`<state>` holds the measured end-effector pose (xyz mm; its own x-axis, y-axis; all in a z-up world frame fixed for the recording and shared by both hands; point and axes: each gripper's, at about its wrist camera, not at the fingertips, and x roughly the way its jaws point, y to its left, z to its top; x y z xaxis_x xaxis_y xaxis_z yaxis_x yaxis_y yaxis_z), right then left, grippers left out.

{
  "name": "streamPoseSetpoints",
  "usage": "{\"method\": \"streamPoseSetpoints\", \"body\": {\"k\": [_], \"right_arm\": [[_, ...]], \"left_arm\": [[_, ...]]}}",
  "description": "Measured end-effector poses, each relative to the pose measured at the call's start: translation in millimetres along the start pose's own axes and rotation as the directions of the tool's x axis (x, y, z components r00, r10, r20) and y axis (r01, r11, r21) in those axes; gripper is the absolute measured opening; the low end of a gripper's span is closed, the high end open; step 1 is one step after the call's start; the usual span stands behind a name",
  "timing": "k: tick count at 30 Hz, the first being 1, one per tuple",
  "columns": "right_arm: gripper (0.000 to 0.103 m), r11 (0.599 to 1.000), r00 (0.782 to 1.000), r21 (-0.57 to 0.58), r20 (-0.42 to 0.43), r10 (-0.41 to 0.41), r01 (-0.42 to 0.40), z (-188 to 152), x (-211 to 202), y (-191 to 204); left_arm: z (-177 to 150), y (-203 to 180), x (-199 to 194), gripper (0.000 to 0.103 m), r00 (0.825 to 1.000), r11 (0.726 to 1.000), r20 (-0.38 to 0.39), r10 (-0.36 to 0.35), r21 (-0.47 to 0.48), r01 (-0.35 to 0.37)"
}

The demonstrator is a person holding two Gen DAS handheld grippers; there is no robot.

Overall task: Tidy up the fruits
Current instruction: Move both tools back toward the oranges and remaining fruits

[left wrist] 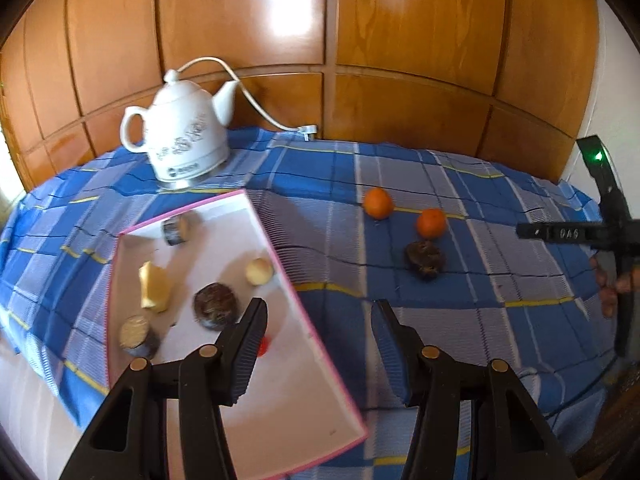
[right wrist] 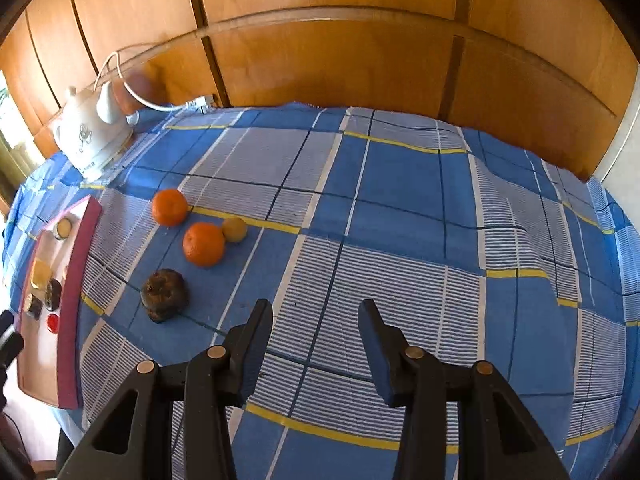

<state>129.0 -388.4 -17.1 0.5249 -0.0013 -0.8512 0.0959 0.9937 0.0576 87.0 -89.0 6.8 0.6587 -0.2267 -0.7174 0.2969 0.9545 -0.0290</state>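
A white tray with a pink rim (left wrist: 280, 248) lies on the blue checked cloth at the left and holds several fruits, among them a dark round one (left wrist: 215, 305), a yellow piece (left wrist: 154, 287) and a small red one (left wrist: 262, 347). It also shows in the right wrist view (right wrist: 76, 280). Two oranges (right wrist: 169, 207) (right wrist: 203, 244), a small yellow fruit (right wrist: 235, 229) and a dark wrinkled fruit (right wrist: 164, 295) lie on the cloth right of the tray. My left gripper (left wrist: 318, 312) is open and empty over the tray's right edge. My right gripper (right wrist: 316, 314) is open and empty, right of the dark fruit.
A white electric kettle (left wrist: 182, 136) with its cord (left wrist: 256, 100) stands at the back left against wooden panelling (left wrist: 400, 40). The cloth (right wrist: 400, 184) stretches to the right with folds. The other gripper's body (left wrist: 612, 232) shows at the right edge.
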Motion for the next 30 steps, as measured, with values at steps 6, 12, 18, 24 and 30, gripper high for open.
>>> {"method": "streamPoseSetpoints", "body": {"k": [6, 12, 18, 24, 30], "right_arm": [[0.045, 1.0, 1.0, -0.025, -0.013, -0.012, 0.012, -1, 2, 6], [0.045, 1.0, 1.0, -0.005, -0.018, -0.009, 0.009, 1, 2, 3], [0.045, 1.0, 1.0, 0.011, -0.017, 0.002, -0.002, 1, 0, 1], [0.045, 1.0, 1.0, 0.019, -0.012, 0.006, -0.006, 2, -1, 1], [0.045, 1.0, 1.0, 0.023, -0.021, 0.008, -0.007, 3, 1, 2]], "left_arm": [[16, -14, 22, 0.054, 0.998, 0.998, -0.036, -0.056, 0.002, 0.056], [29, -30, 44, 0.047, 0.99, 0.993, -0.072, -0.117, 0.013, 0.119], [57, -32, 82, 0.04, 0.977, 0.983, -0.111, -0.18, -0.047, 0.176], [84, -40, 120, 0.04, 0.971, 0.977, -0.116, -0.208, -0.059, 0.203], [109, -42, 159, 0.042, 0.962, 0.97, -0.145, -0.23, -0.117, 0.214]]}}
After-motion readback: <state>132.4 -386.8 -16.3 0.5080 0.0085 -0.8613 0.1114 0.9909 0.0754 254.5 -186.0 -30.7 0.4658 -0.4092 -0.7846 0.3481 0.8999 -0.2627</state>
